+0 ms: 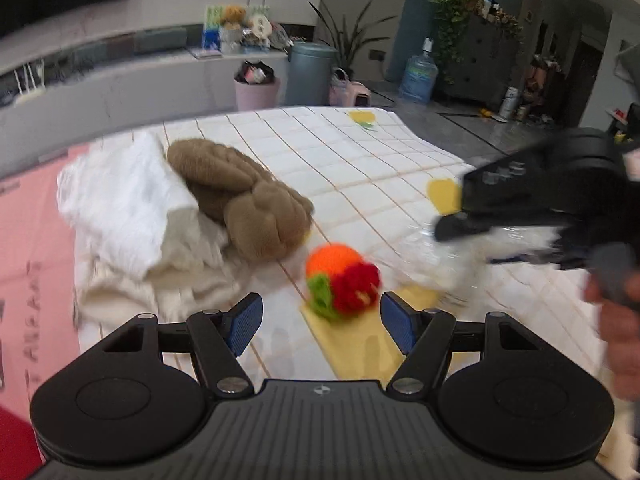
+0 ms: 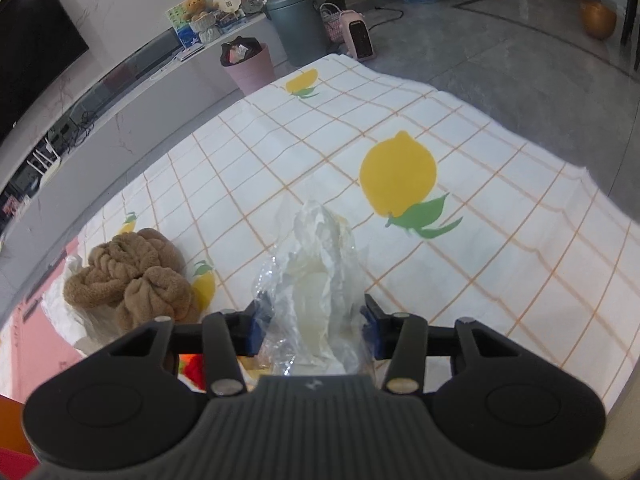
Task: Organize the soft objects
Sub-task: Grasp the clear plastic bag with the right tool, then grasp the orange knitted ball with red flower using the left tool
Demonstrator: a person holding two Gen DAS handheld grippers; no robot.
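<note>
A knitted ball (image 1: 340,280) in orange, red and green lies on the lemon-print cloth (image 1: 360,160). My left gripper (image 1: 320,312) is open, its blue pads (image 1: 244,324) just short of the ball on either side. A brown plush bundle (image 1: 240,196) rests on white fluffy fabric (image 1: 120,208) to the left. My right gripper (image 2: 312,328) is shut on a crumpled clear plastic bag (image 2: 320,264) holding something pale. In the left wrist view the right gripper (image 1: 448,226) comes in from the right, blurred.
The cloth (image 2: 480,280) ends at a grey floor beyond. A pink mat (image 1: 32,220) lies at the left. Past the far edge stand a pink bin (image 1: 256,88), a grey bin (image 1: 310,72) and a water jug (image 1: 418,76). A person's hand (image 1: 620,320) grips the right tool.
</note>
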